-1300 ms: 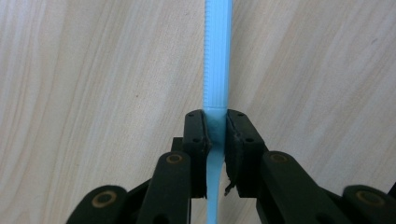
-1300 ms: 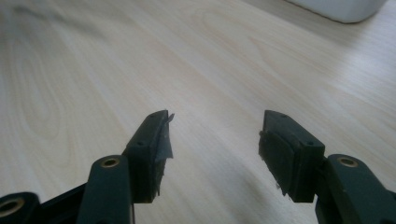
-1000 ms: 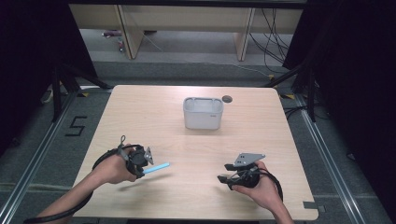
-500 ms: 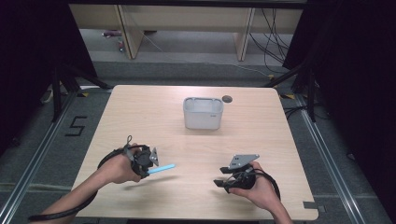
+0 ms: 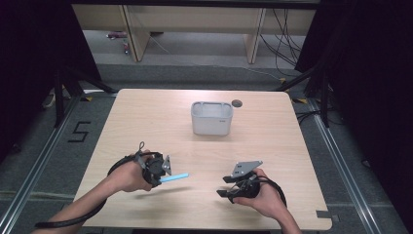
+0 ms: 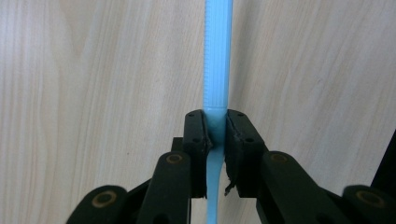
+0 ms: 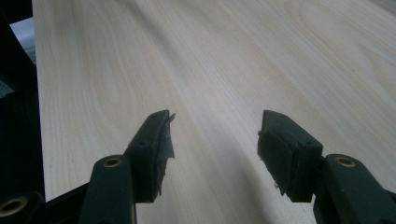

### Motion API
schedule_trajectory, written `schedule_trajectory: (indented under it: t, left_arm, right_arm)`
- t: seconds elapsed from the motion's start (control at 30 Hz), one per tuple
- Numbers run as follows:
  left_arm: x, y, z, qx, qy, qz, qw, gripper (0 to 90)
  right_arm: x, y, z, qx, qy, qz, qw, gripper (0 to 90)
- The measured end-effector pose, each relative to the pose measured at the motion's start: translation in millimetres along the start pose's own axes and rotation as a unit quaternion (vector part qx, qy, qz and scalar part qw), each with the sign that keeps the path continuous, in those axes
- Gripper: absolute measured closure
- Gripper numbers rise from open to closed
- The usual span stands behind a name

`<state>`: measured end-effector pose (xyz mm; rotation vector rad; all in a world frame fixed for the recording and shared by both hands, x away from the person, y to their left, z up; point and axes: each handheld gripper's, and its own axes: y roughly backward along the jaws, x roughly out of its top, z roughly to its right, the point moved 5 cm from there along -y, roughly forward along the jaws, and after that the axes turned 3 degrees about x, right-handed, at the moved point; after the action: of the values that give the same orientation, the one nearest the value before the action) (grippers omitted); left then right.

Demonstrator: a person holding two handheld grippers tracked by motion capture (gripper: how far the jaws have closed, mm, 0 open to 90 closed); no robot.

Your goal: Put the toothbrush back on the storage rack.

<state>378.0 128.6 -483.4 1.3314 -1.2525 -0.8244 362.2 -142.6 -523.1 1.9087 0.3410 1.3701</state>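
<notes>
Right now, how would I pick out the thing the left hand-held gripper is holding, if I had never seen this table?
Start at the wooden table and go to its near left part, where the left hand-held gripper sits. Clamped in its jaws and sticking out toward the table's middle is a thin light-blue plastic stick with a ribbed stem. It is the only blue item; the grey bin stands farther back.

We see the table [image 5: 146, 112] evenly lit from above, dark surrounds, soft shadows beneath hands, and slightly soft, grainy close-ups

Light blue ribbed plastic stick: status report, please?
Left gripper shut on light blue ribbed plastic stick. Right gripper open, empty. Grey plastic bin stands apart.
</notes>
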Motion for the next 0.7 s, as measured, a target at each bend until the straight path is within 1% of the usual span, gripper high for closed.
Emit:
schedule_trajectory:
  t: [0.03, 0.07, 0.1, 0.13, 0.17, 0.2, 0.23, 0.3, 0.33, 0.47, 0.5, 0.53, 0.6, 0.63, 0.7]
  left_arm:
    - [1.2, 0.2, 0.4, 0.0, -0.002, 0.0, 1.0, 78.6]
    - [3.7, 0.3, 1.4, 0.001, -0.005, 0.001, 1.0, 78.6]
    - [3.7, 0.3, 1.4, 0.001, -0.005, 0.001, 1.0, 78.6]
    - [5.9, 0.2, 2.7, 0.0, -0.011, -0.001, 0.9999, 78.6]
    - [5.9, 0.2, 2.7, 0.0, -0.011, -0.001, 0.9999, 78.5]
    - [6.9, 0.2, 3.5, 0.0, -0.012, -0.002, 0.9999, 78.5]
    - [8.0, -0.1, 4.1, 0.002, -0.015, -0.001, 0.9999, 78.6]
    - [10.0, -0.4, 5.8, 0.0, -0.017, 0.0, 0.9998, 78.6]
    - [10.8, -0.4, 6.5, -0.001, -0.02, -0.002, 0.9998, 78.6]
    - [15.5, -1.0, 9.7, -0.003, -0.031, 0.0, 0.9995, 78.6]
    - [15.5, -1.0, 9.7, -0.003, -0.031, 0.0, 0.9995, 78.6]
    - [17.0, -0.6, 9.9, -0.001, -0.032, 0.003, 0.9995, 78.6]
    - [19.5, 0.3, 10.3, 0.001, -0.038, 0.006, 0.9993, 78.6]
    - [20.5, 0.7, 11.0, -0.001, -0.04, 0.004, 0.9992, 78.6]
    - [24.3, 0.8, 13.2, -0.003, -0.045, 0.006, 0.9989, 78.6]
  right_arm:
    - [0.0, 0.0, 0.0, 0.0, 0.0, 0.0, 1.0, 44.2]
    - [2.2, -1.3, 0.4, 0.001, 0.013, 0.002, 0.9999, 44.1]
    - [2.2, -1.3, 0.4, 0.001, 0.013, 0.002, 0.9999, 44.1]
    - [3.8, -2.1, -1.3, 0.005, 0.011, 0.002, 0.9999, 44.1]
    - [4.8, -2.5, -0.8, 0.004, 0.017, 0.003, 0.9998, 44.1]
    - [4.8, -2.5, -0.8, 0.004, 0.017, 0.003, 0.9998, 44.1]
    - [4.7, -3.3, -3.4, 0.007, 0.005, 0.002, 1.0, 44.1]
    - [5.7, -4.2, -3.9, 0.009, 0.009, 0.002, 0.9999, 44.1]
    - [7.1, -4.9, -2.9, 0.009, 0.023, 0.003, 0.9997, 44.1]
    - [8.1, -6.9, -5.2, 0.014, 0.023, 0.002, 0.9996, 44.1]
    - [8.1, -6.9, -5.2, 0.014, 0.023, 0.002, 0.9996, 44.1]
    - [9.1, -7.4, -4.3, 0.011, 0.033, 0.005, 0.9994, 44.1]
    - [9.1, -7.2, -7.4, 0.016, 0.016, 0.0, 0.9997, 44.0]
    - [10.5, -8.7, -7.2, 0.015, 0.029, 0.003, 0.9994, 43.9]
    - [11.8, -9.8, -8.2, 0.019, 0.033, 0.002, 0.9993, 43.8]
